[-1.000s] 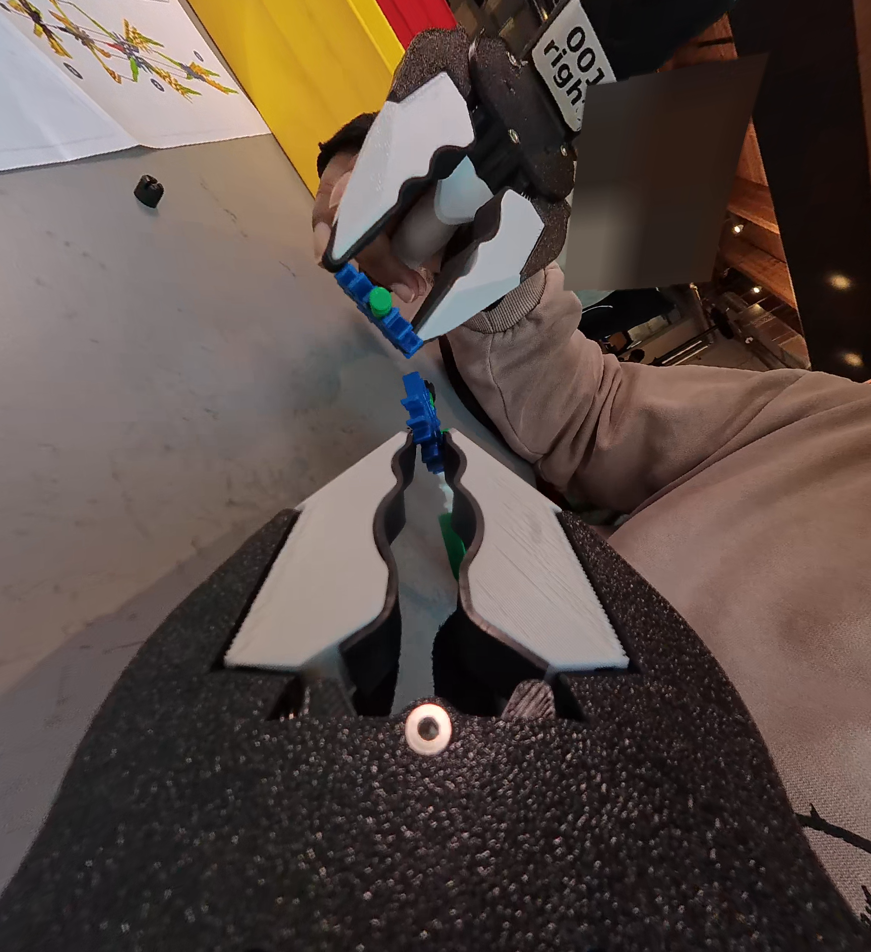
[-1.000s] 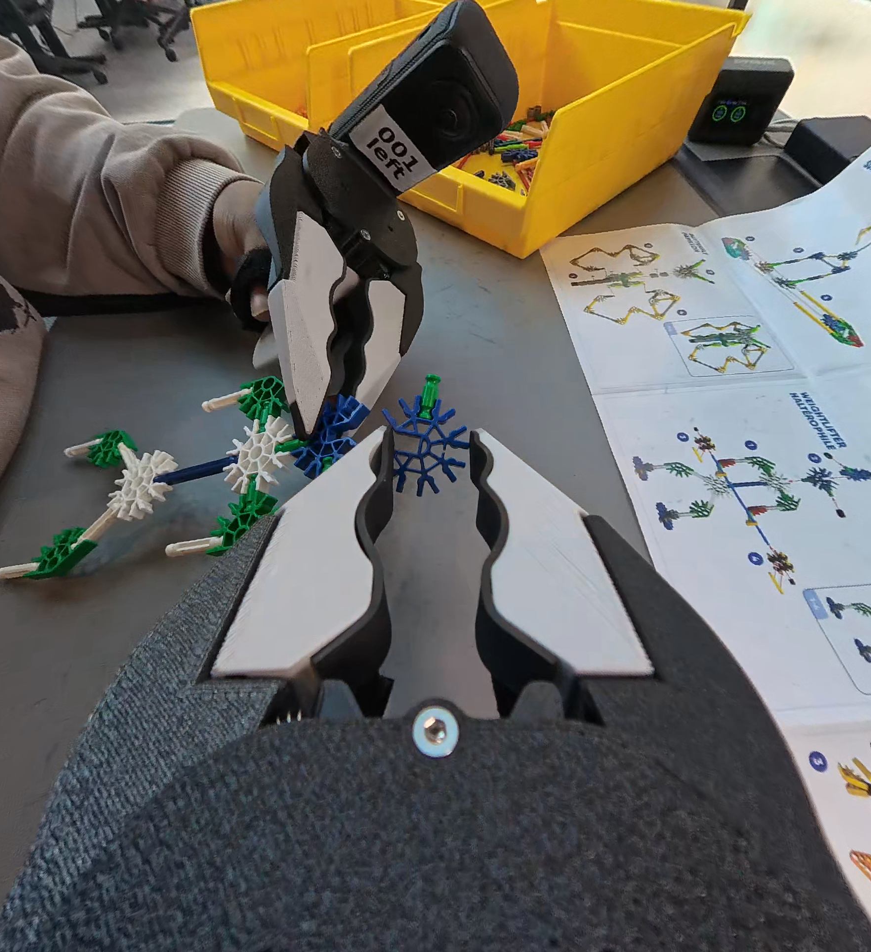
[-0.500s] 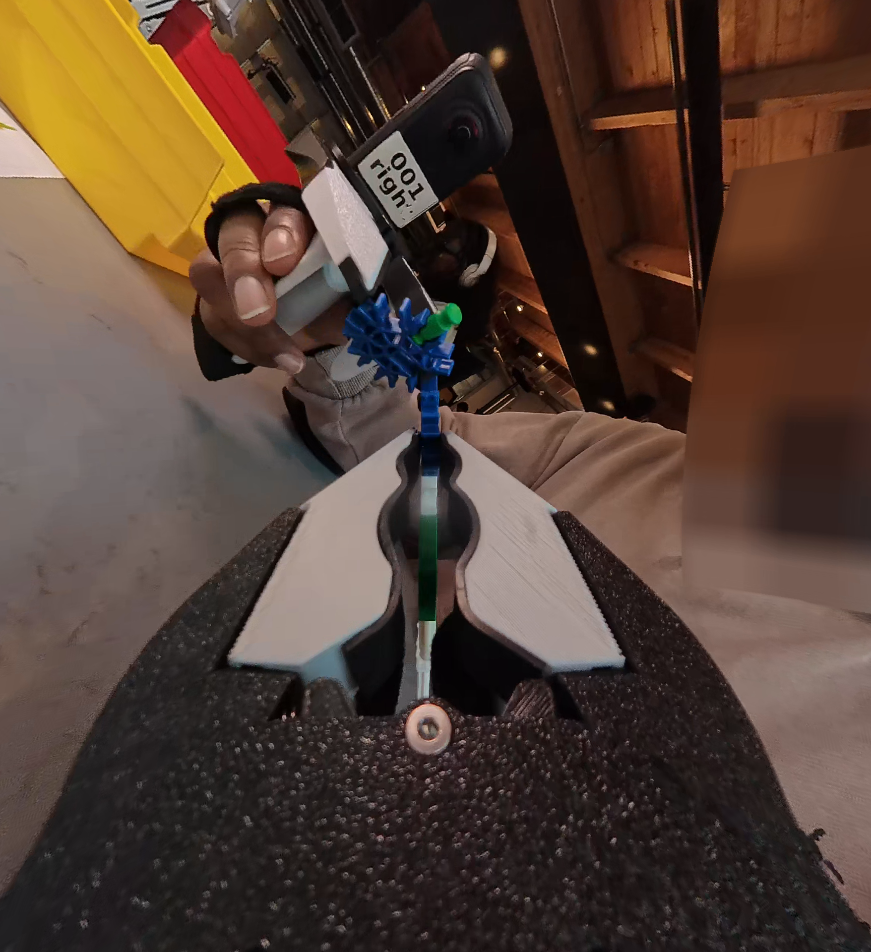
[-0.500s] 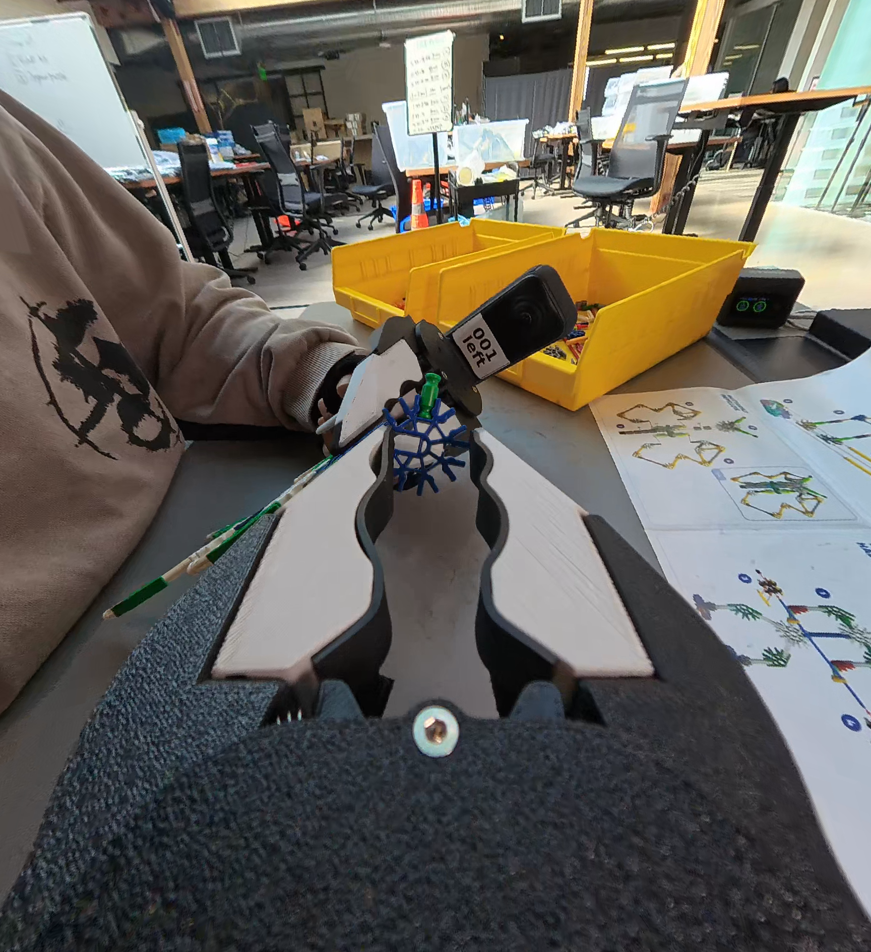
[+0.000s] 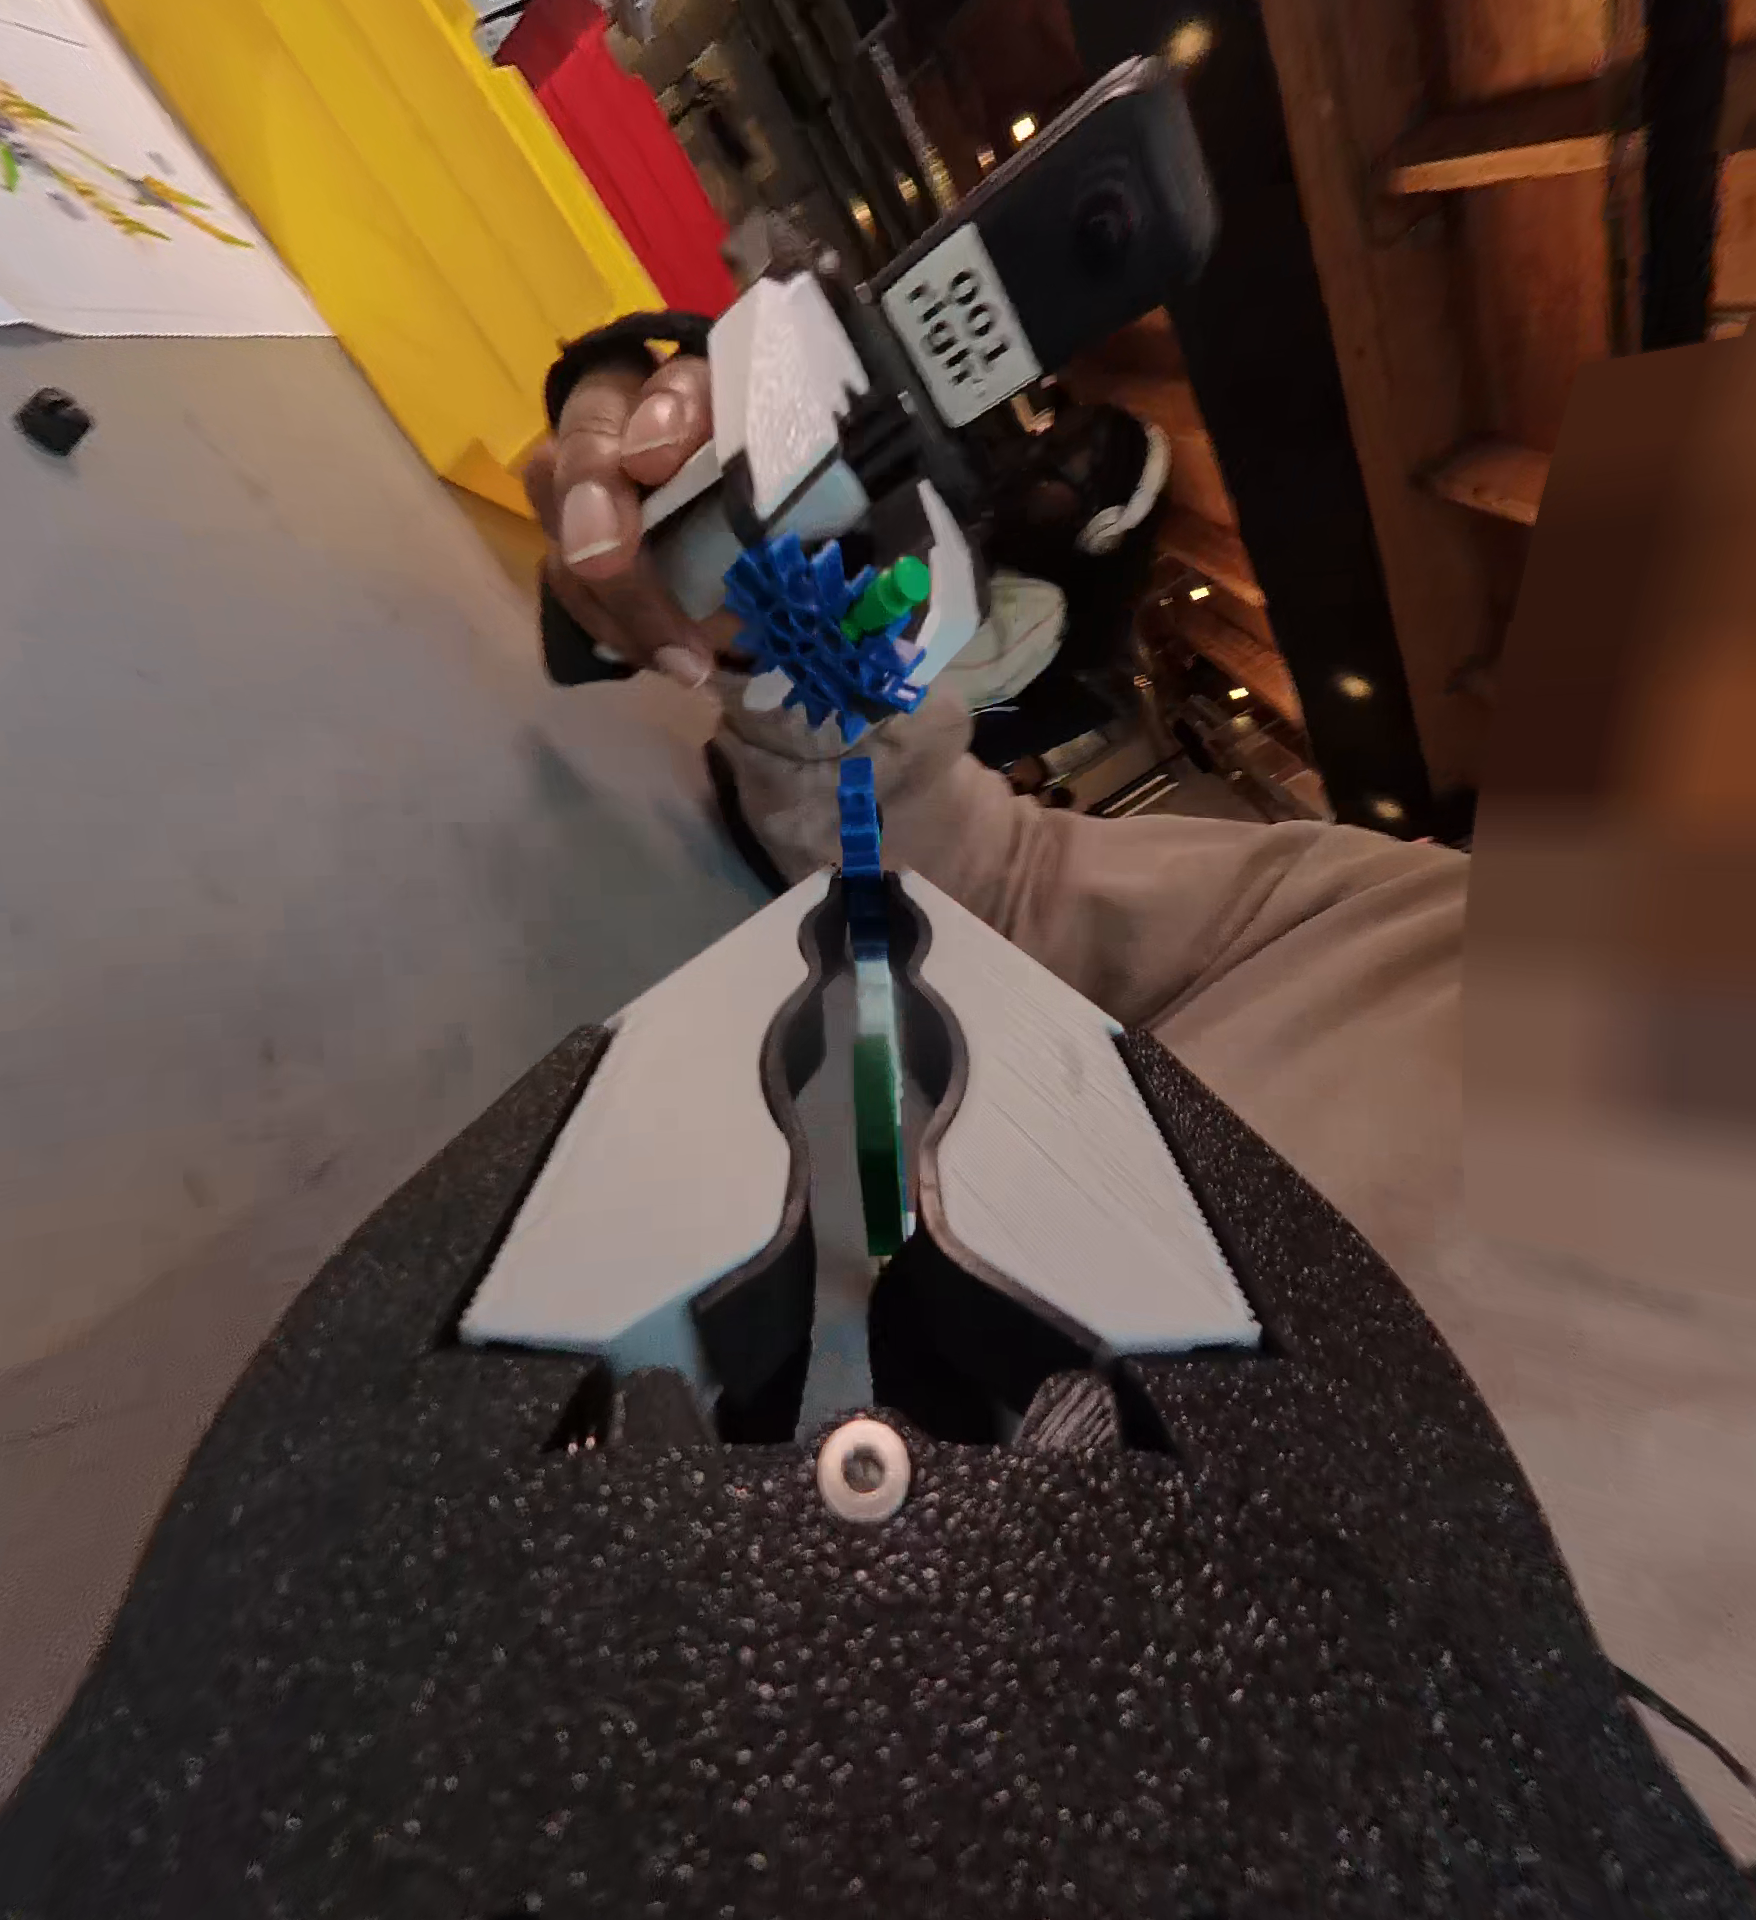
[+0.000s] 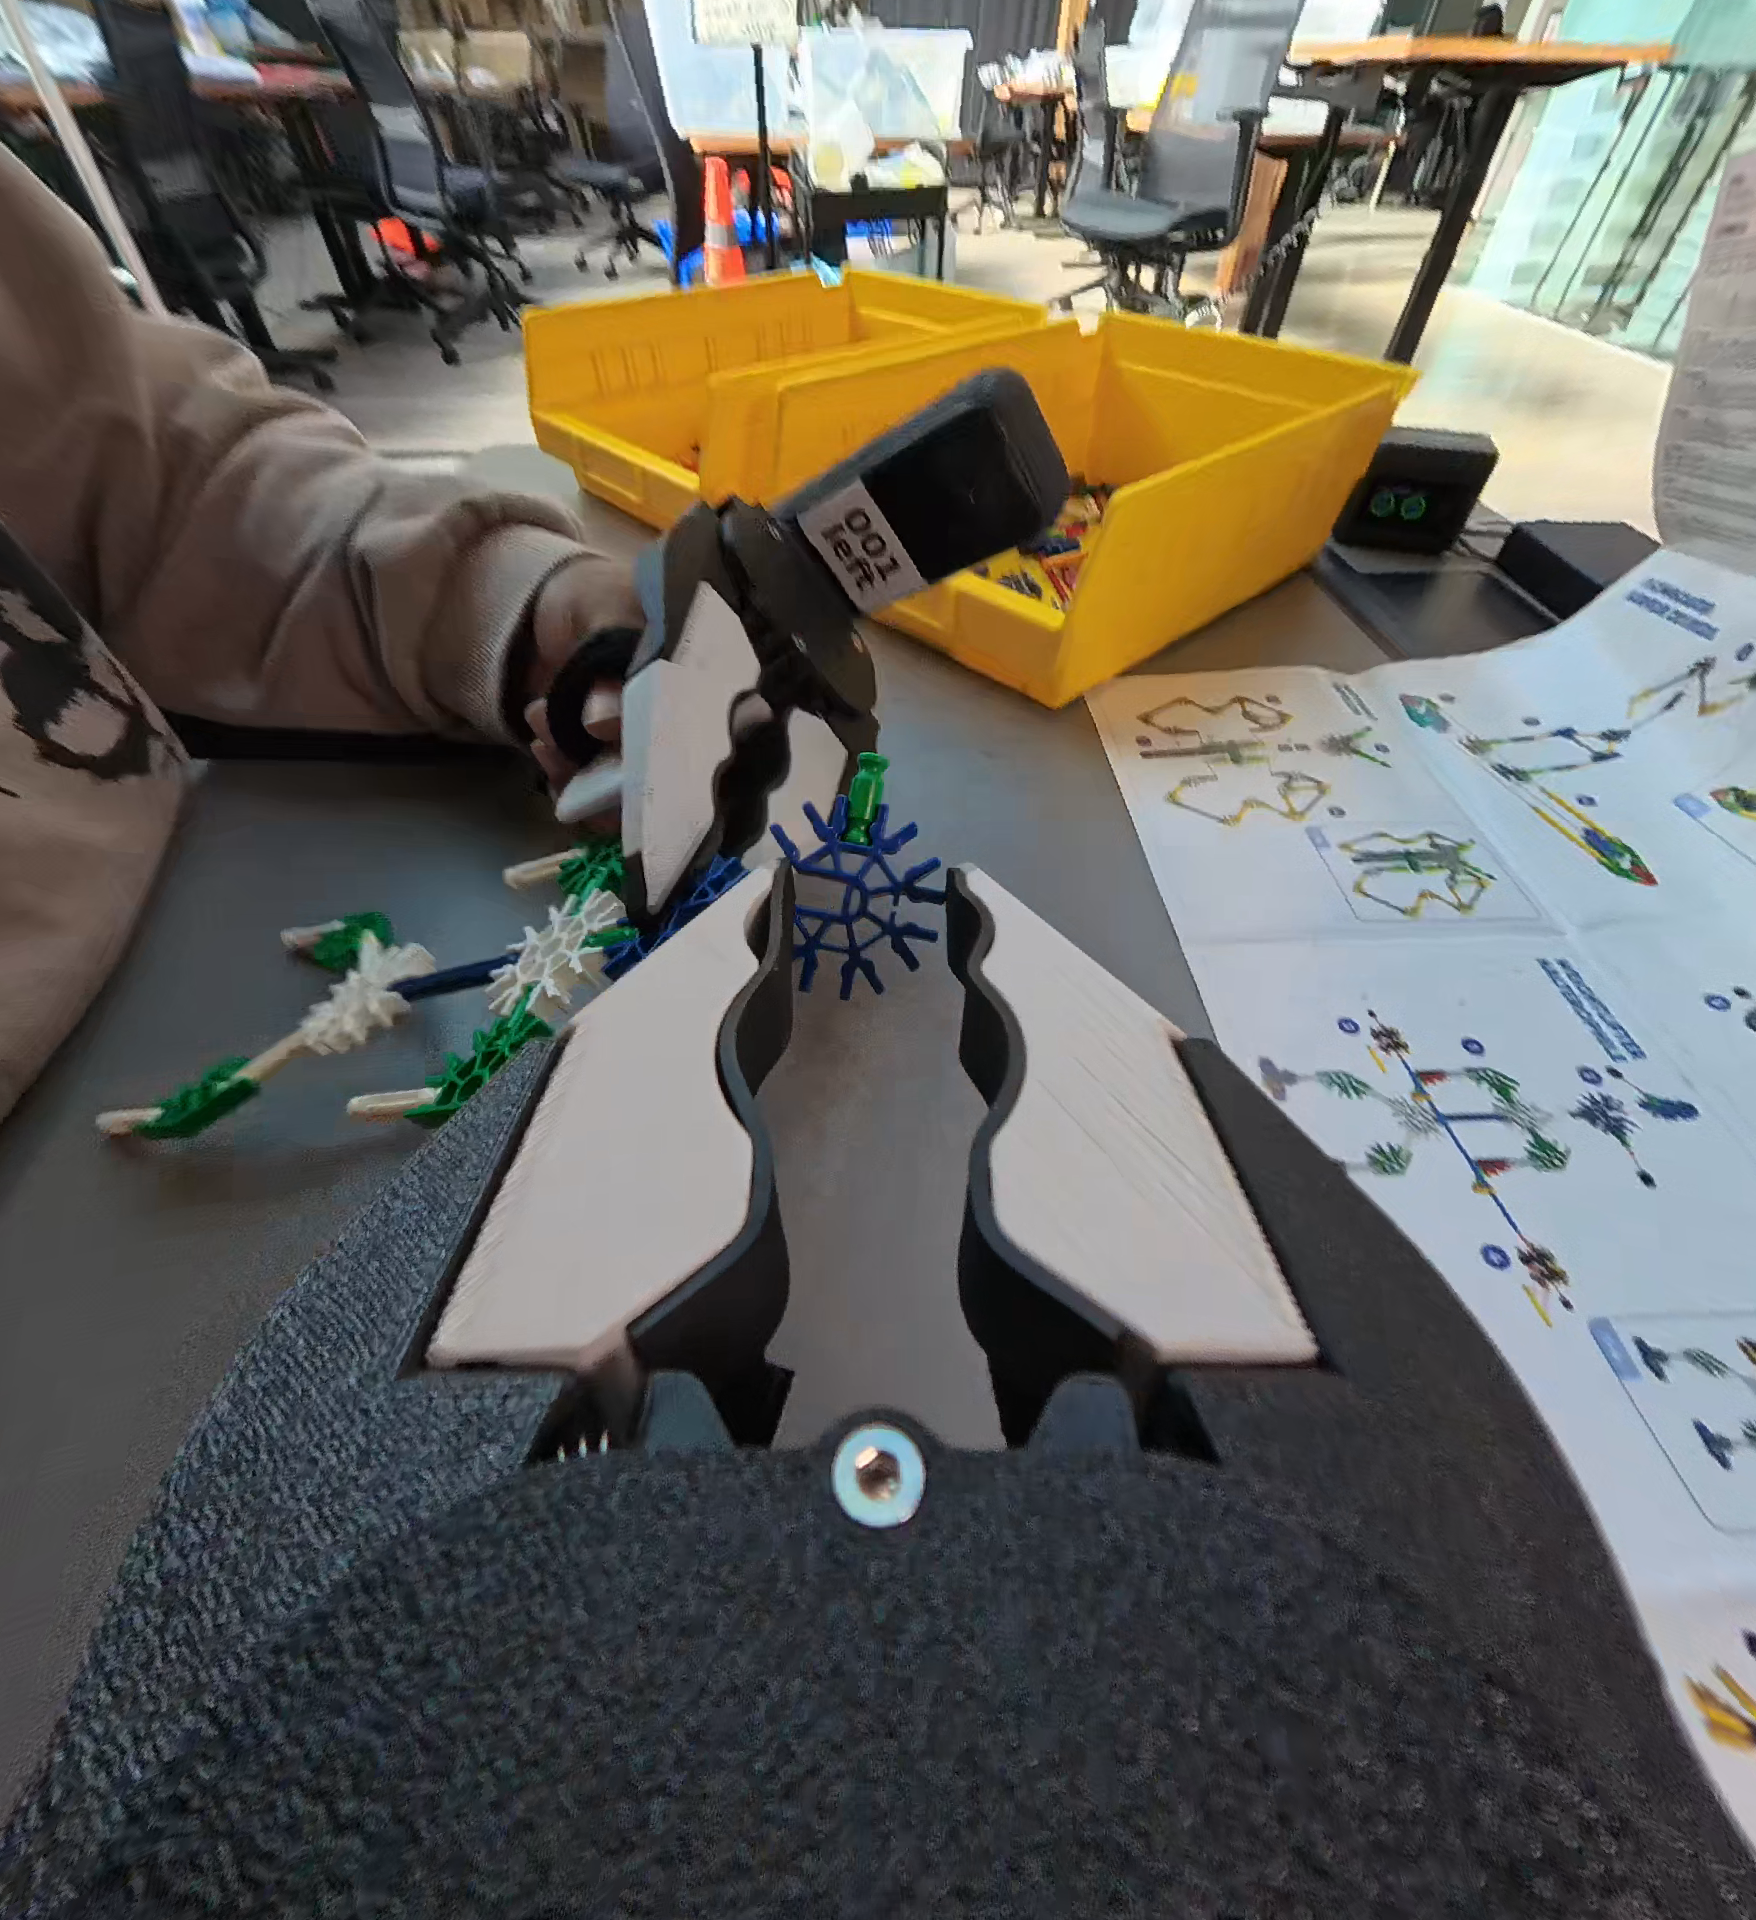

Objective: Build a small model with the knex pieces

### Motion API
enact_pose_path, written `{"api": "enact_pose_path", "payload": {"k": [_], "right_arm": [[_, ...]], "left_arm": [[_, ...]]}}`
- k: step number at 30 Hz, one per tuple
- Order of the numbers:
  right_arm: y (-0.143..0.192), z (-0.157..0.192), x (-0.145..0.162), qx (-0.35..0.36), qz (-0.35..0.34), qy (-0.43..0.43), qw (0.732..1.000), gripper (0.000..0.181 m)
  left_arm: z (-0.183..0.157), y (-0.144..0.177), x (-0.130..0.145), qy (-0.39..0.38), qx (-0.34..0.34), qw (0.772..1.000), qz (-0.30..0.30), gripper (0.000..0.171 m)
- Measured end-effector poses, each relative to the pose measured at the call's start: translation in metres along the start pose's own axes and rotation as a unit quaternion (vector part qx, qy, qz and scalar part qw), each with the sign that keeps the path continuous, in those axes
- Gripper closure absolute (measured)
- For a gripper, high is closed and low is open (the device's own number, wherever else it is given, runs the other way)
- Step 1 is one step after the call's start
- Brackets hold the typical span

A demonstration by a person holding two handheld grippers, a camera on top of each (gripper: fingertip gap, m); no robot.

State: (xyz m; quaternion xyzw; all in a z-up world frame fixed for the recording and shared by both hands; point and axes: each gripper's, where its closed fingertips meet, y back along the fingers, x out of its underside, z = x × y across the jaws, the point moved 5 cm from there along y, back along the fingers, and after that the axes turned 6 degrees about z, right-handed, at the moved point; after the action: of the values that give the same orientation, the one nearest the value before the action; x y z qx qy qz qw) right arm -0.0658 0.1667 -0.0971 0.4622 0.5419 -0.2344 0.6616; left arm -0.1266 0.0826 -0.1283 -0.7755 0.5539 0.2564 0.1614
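My left gripper (image 5: 861, 878) is shut on a toy rod-and-connector assembly seen edge-on, its blue connector end (image 5: 856, 821) sticking out past the fingertips. In the right wrist view the assembly (image 6: 438, 997), made of white and green connectors, a blue rod and cream rods, trails down to the grey table (image 6: 230, 1299) from the left gripper (image 6: 661, 904). My right gripper (image 6: 863, 883) is shut on a blue snowflake connector (image 6: 858, 920) with a short green rod (image 6: 863, 795) plugged into its top. This connector (image 5: 801, 634) hangs a small gap beyond the assembly's blue end.
Two yellow bins (image 6: 1165, 499) with loose parts stand at the back, and a red bin (image 5: 625, 156) is behind them. A printed instruction sheet (image 6: 1476, 935) covers the table's right side. A small black piece (image 5: 53, 421) lies on the table. A person's beige sleeve (image 6: 230, 540) is on the left. The gap from one gripper's tips to the other's is roughly 5 cm. The right tips stand about 15 cm off the small black piece (image 5: 53, 421).
Both grippers have tilted back down towards the table. The assembly in the left gripper has swung from raised to trailing onto the table. Both grips are unchanged.
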Motion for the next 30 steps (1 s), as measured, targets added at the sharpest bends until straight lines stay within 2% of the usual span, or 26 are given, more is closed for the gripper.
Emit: {"api": "enact_pose_path", "payload": {"k": [2, 6, 9, 13, 15, 18, 21, 24, 27, 30], "right_arm": [[0.001, -0.005, 0.016, 0.019, 0.05, 0.008, 0.999, 0.154], [0.002, 0.0, 0.043, 0.016, 0.111, -0.004, 0.994, 0.154], [0.002, 0.007, 0.066, 0.024, 0.187, 0.005, 0.982, 0.153], [0.005, 0.011, 0.086, 0.042, 0.262, 0.01, 0.964, 0.154], [0.006, 0.01, 0.09, 0.048, 0.279, 0.006, 0.959, 0.154], [0.007, 0.01, 0.09, 0.05, 0.282, 0.001, 0.958, 0.154], [0.006, 0.01, 0.091, 0.051, 0.282, 0.0, 0.958, 0.154], [0.006, 0.011, 0.09, 0.051, 0.28, 0.002, 0.959, 0.154], [0.004, 0.011, 0.09, 0.05, 0.278, 0.001, 0.959, 0.154], [0.003, 0.012, 0.09, 0.05, 0.278, 0.003, 0.959, 0.154]], "left_arm": [[0.015, -0.002, 0.009, -0.028, -0.092, 0.994, 0.049, 0.164], [0.019, -0.009, 0.02, -0.077, -0.158, 0.979, 0.105, 0.162], [0.033, -0.008, 0.026, -0.117, -0.249, 0.95, 0.148, 0.16], [0.036, -0.003, 0.023, -0.166, -0.31, 0.923, 0.156, 0.154], [0.038, 0.002, 0.019, -0.192, -0.346, 0.905, 0.159, 0.142], [0.035, 0.007, 0.015, -0.2, -0.36, 0.898, 0.155, 0.142], [0.035, 0.017, 0.007, -0.19, -0.383, 0.895, 0.126, 0.141], [0.024, 0.02, -0.001, -0.222, -0.39, 0.887, 0.107, 0.145], [0.017, 0.01, 0.001, -0.243, -0.38, 0.886, 0.107, 0.157], [0.03, 0.004, 0.01, -0.237, -0.4, 0.875, 0.135, 0.161]]}}
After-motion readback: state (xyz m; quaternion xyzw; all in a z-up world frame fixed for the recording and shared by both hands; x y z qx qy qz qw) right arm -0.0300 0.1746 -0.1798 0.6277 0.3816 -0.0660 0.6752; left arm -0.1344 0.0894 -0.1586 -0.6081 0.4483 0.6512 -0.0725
